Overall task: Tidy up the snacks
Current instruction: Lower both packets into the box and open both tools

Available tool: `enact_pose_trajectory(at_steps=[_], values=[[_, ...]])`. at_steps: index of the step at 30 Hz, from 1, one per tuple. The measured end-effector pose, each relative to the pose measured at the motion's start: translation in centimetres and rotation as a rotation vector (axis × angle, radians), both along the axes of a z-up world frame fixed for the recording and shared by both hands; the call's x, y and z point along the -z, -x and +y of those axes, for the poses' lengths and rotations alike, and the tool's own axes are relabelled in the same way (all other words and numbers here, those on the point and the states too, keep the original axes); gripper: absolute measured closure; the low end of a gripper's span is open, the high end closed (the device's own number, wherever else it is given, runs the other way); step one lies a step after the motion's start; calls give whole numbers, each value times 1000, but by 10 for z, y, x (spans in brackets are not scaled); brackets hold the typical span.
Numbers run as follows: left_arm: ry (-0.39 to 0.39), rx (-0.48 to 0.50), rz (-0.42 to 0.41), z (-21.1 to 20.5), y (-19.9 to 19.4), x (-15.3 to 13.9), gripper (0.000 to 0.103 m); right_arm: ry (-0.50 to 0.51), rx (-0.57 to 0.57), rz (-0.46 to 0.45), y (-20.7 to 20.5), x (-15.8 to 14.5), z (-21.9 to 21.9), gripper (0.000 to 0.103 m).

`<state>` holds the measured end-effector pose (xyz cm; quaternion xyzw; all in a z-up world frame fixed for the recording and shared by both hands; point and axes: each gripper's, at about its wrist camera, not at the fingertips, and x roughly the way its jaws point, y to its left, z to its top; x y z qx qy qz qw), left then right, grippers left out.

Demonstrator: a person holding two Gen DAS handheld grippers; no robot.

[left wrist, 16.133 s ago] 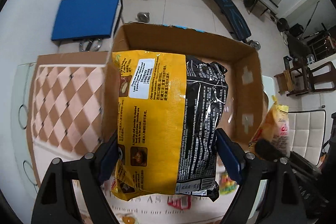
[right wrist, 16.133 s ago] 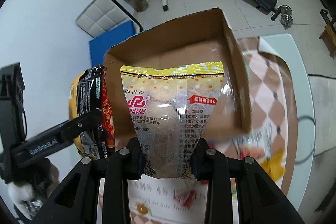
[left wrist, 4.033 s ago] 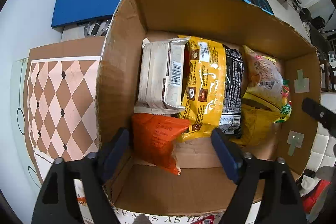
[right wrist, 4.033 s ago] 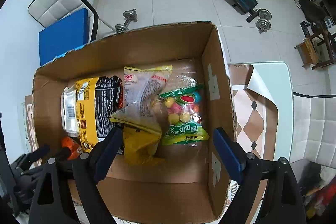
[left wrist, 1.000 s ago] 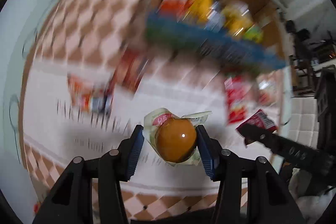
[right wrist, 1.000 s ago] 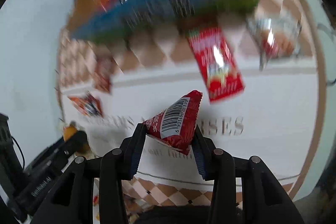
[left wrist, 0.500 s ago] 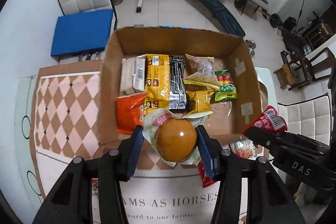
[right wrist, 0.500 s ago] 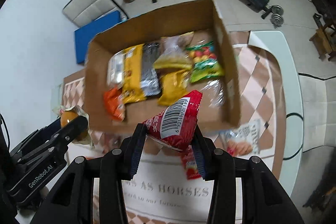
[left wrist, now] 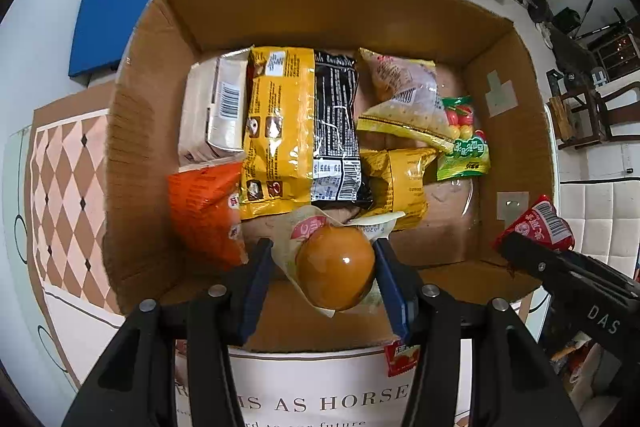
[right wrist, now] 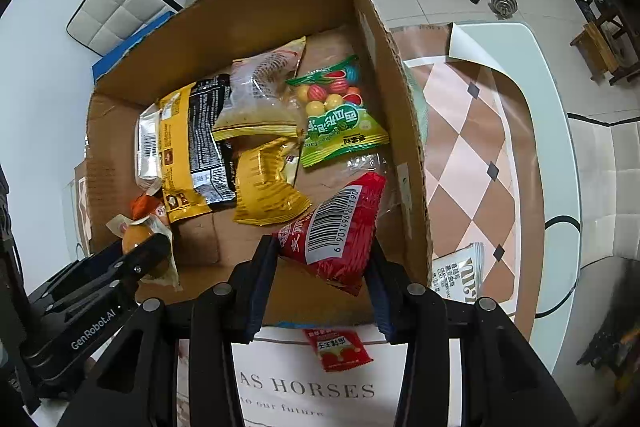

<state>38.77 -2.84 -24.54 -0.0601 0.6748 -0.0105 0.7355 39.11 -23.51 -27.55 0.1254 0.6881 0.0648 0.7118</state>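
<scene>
Cardboard box [left wrist: 148, 131] stands open on the patterned surface [right wrist: 472, 163], already holding several snacks: a white packet [left wrist: 216, 111], a yellow-and-black bag [left wrist: 296, 123], an orange bag [left wrist: 204, 211], a clear-and-yellow cookie bag [left wrist: 400, 99], a crumpled yellow packet [left wrist: 404, 187] and a green candy bag [right wrist: 340, 123]. The left tool [left wrist: 324, 267] is clamped on a wrapped brown egg-shaped snack [left wrist: 335, 273], held above the box's near-left part beside the orange bag. The right tool [right wrist: 320, 259] is clamped on a red barcode packet [right wrist: 340, 227], held over the box's near-right corner just inside the wall. A small red sachet [right wrist: 338, 347] lies on the surface outside the near wall, and a white packet with dark print [right wrist: 460, 275] lies to the box's right.
</scene>
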Motion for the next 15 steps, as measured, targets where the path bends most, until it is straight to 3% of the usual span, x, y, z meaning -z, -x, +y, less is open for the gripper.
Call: enact_pose_trajectory(at_steps=[3, 4, 5, 6, 9, 11, 15], values=[[-13, -12, 26, 1, 0, 5, 53, 11, -3, 19, -5, 5, -1, 54], [-7, -12, 40, 2, 0, 7, 43, 20, -11, 31, -6, 7, 0, 41], [1, -11, 52, 2, -1, 9, 38, 24, -18, 41, -7, 8, 0, 19], [-3, -10, 54, 2, -2, 9, 33, 35, -25, 45, -8, 10, 1, 16], [-14, -12, 38, 5, -3, 5, 31, 61, -67, 44, -7, 8, 9, 16], [-17, -7, 24, 7, -4, 0, 24, 67, -82, 43, -6, 8, 12, 15], [-18, -10, 5, 9, -4, -8, 23, 93, -100, 30, -3, 3, 16, 13]])
